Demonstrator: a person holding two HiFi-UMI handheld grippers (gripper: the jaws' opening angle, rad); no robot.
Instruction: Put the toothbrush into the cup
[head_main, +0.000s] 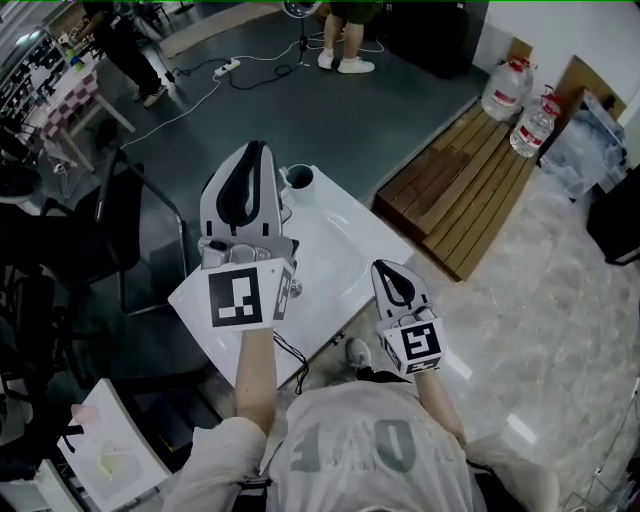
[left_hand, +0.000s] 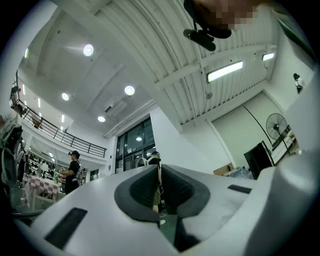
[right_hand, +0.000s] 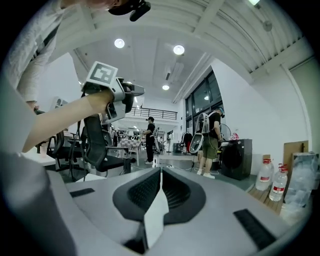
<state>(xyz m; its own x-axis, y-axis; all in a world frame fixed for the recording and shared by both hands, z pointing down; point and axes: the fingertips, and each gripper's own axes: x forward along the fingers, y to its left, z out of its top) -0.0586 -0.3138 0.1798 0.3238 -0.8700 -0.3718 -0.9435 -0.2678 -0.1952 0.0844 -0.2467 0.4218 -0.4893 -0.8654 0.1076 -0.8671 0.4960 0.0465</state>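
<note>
1. Where the head view looks down, the left gripper (head_main: 255, 150) hangs raised over the white surface (head_main: 335, 250), its tips near the cup (head_main: 298, 183) at the far corner. The right gripper (head_main: 386, 270) is at the near edge. The toothbrush cannot be made out.
2. Left gripper view: the left gripper (left_hand: 159, 175) is clenched, its pads almost meeting on nothing, and it is tilted up toward the ceiling (left_hand: 150, 45).
3. Right gripper view: the right gripper (right_hand: 161, 177) is clenched and empty, aimed about level across the room.

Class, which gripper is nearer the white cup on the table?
The left gripper: its tip shows beside the white cup; the right gripper hangs nearer the person.
</note>
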